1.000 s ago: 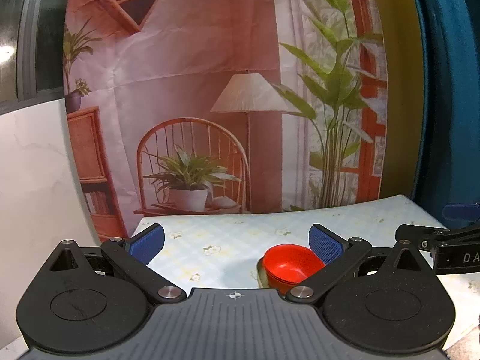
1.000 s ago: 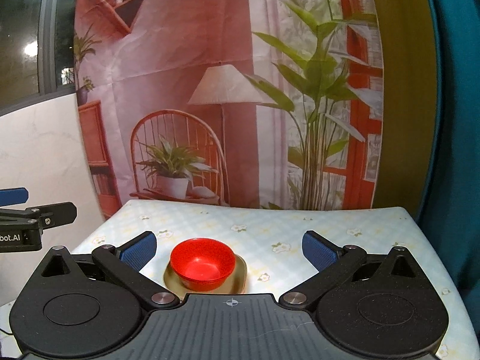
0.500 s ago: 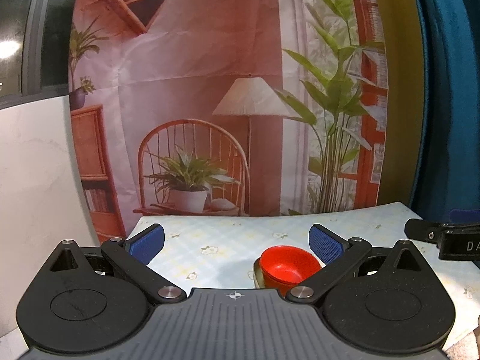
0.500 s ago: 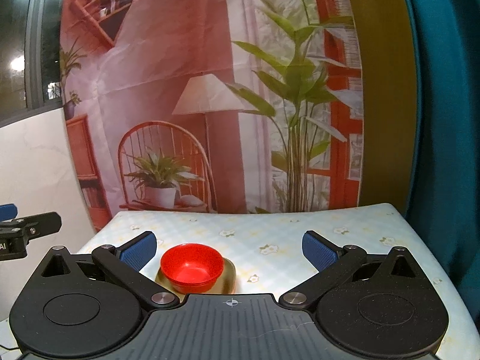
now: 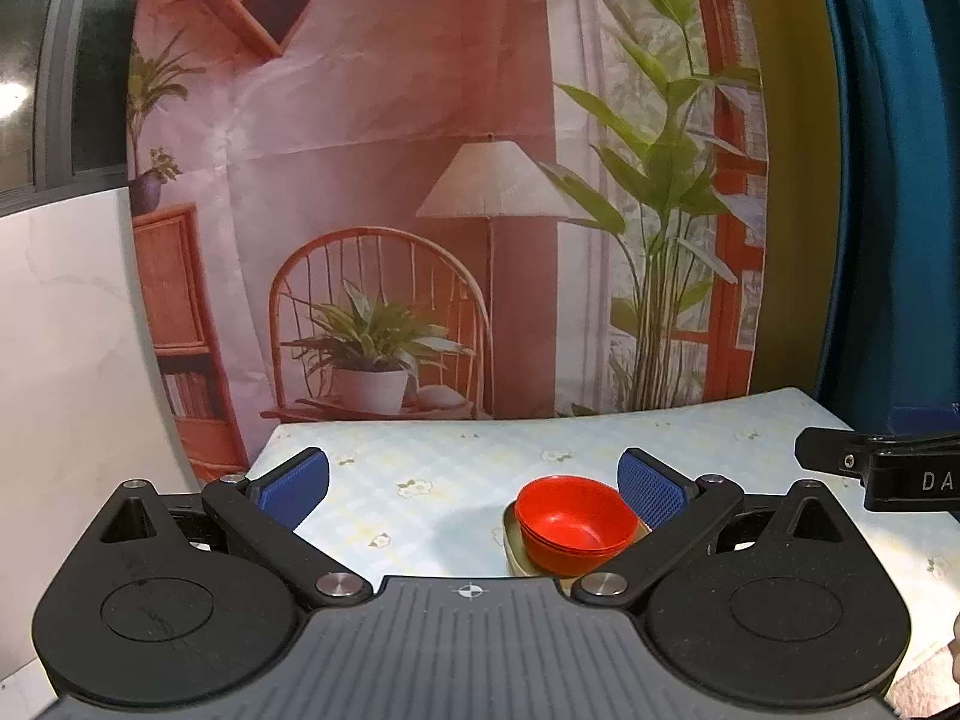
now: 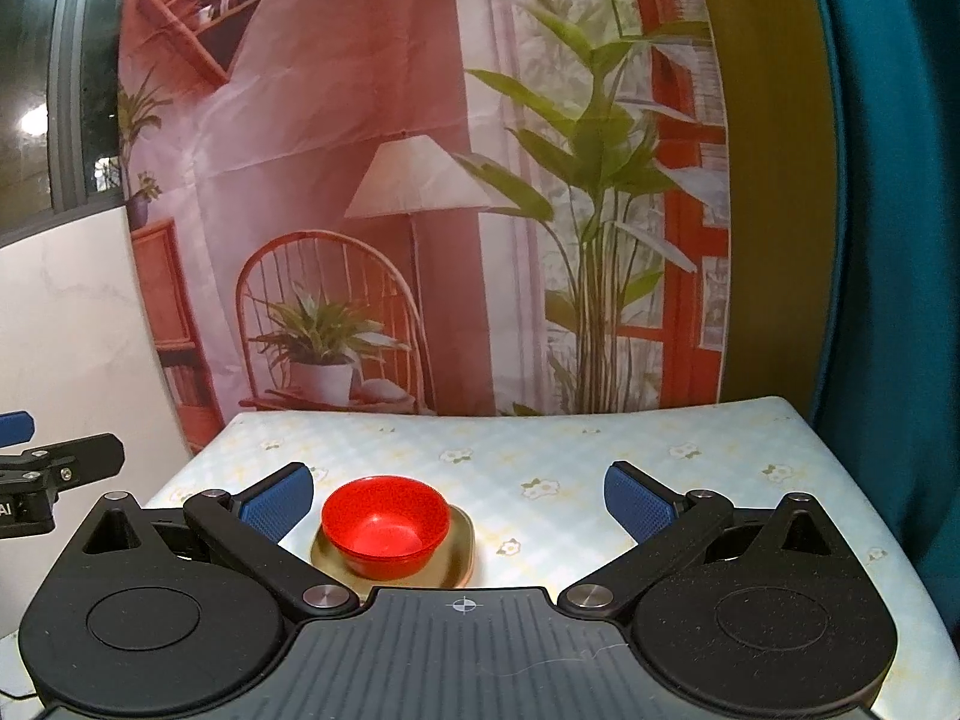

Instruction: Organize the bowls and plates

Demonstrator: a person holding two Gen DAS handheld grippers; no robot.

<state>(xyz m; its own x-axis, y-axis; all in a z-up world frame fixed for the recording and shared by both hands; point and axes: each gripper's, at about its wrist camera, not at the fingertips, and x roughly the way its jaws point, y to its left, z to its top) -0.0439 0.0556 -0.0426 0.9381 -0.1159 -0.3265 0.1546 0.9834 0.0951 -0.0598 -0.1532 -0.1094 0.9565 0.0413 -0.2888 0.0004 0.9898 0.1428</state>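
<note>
A stack of red bowls (image 5: 573, 525) (image 6: 385, 525) sits on a gold plate (image 6: 459, 546) (image 5: 511, 546) on the flowered tablecloth. My left gripper (image 5: 474, 483) is open and empty, held back from the stack, which lies by its right finger. My right gripper (image 6: 457, 495) is open and empty, also back from the stack, which lies near its left finger. Each gripper's side shows at the edge of the other view.
The table (image 6: 600, 450) has a pale checked cloth with small flowers. A printed backdrop (image 6: 420, 180) hangs right behind its far edge. A teal curtain (image 6: 888, 240) is at the right and a white wall (image 5: 60, 330) at the left.
Both grippers have drifted back and slightly up from the stack, so it looks a little smaller. Both stay open and nothing on the table has moved.
</note>
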